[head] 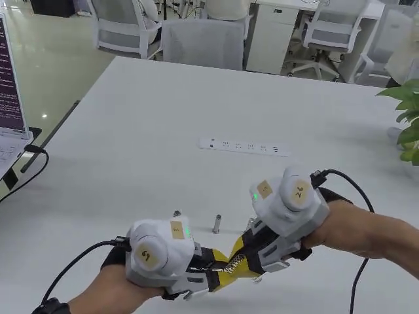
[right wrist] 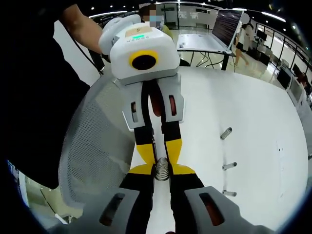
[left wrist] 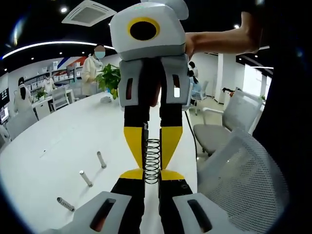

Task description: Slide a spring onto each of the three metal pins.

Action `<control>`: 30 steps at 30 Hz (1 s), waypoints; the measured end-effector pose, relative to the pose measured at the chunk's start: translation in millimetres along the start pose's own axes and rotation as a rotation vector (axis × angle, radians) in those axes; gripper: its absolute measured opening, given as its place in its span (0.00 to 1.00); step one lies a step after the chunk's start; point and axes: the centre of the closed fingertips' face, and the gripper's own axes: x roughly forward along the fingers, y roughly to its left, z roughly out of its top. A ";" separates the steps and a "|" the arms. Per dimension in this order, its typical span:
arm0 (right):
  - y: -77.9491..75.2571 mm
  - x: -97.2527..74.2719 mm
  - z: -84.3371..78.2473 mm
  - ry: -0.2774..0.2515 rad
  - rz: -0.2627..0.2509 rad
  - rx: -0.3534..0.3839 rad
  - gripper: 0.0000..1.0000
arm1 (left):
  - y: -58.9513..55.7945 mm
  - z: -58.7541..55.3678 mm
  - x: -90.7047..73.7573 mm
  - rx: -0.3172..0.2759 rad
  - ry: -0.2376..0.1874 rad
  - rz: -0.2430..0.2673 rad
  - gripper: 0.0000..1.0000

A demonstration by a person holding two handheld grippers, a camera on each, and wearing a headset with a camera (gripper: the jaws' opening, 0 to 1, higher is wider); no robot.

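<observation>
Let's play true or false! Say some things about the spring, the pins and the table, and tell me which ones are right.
1. The left gripper and the right gripper both pinch one spring. True.
2. The spring is already on a pin. False: the grippers hold it away from the pins, which stand on the table.
3. The table is black. False: it is white.
4. A power strip lies on the table beyond the grippers. True.
</observation>
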 end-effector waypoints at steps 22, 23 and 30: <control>-0.7 0.2 0.4 0.003 -0.024 -0.037 0.08 | 0.0 -0.7 0.7 -0.023 0.001 -0.011 0.01; -0.6 0.3 0.2 0.003 -0.023 -0.035 0.08 | -0.4 -0.7 0.7 -0.022 0.002 -0.011 0.02; 0.0 5.2 -3.1 0.011 -0.024 -0.030 0.08 | -1.5 -5.7 2.9 -0.030 0.012 -0.008 0.02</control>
